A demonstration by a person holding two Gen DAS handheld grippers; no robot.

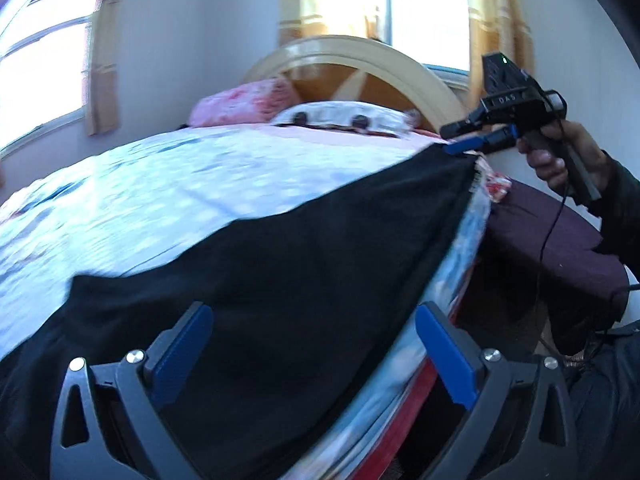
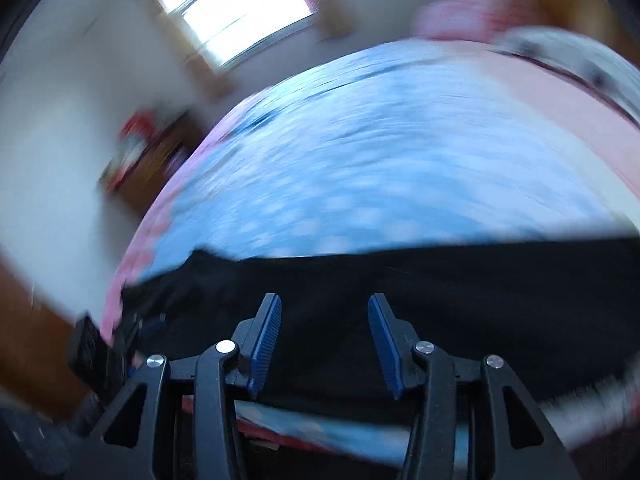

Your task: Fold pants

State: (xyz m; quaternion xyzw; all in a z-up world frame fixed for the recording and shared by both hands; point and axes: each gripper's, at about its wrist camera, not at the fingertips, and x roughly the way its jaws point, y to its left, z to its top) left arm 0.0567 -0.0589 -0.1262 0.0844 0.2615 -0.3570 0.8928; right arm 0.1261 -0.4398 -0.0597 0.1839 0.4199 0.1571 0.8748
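- Fingers (image 1: 188, 354) of the left gripper (image 1: 316, 354) stand wide apart with nothing between them; the pants (image 1: 280, 280) lie just under and ahead of them.
- From its own camera, the right gripper (image 2: 324, 344) has its fingers partly apart, empty, with black cloth below the gap. The left view shows it at the far corner of the pants, its blue tip touching or just over the cloth there; whether it pinches that corner I cannot tell.
- The pants lie spread flat along the near edge of the bed (image 1: 160, 200), on the blue-and-white cover (image 2: 380, 168). Their long axis runs along that edge, from the left gripper's end to the right gripper's end.
- Each gripper is at one end of the pants, the left over the wider part, the right at the narrow corner toward the headboard (image 1: 360, 56).
- My judgement: the fold is at an early stage, and the coming move turns on bringing one end along that long axis to meet the other.
- Risk, as I judge it: with the left fingers unclosed, lifting only one end would drag the cloth askew.
- The right view is blurred, so fine detail there is uncertain.
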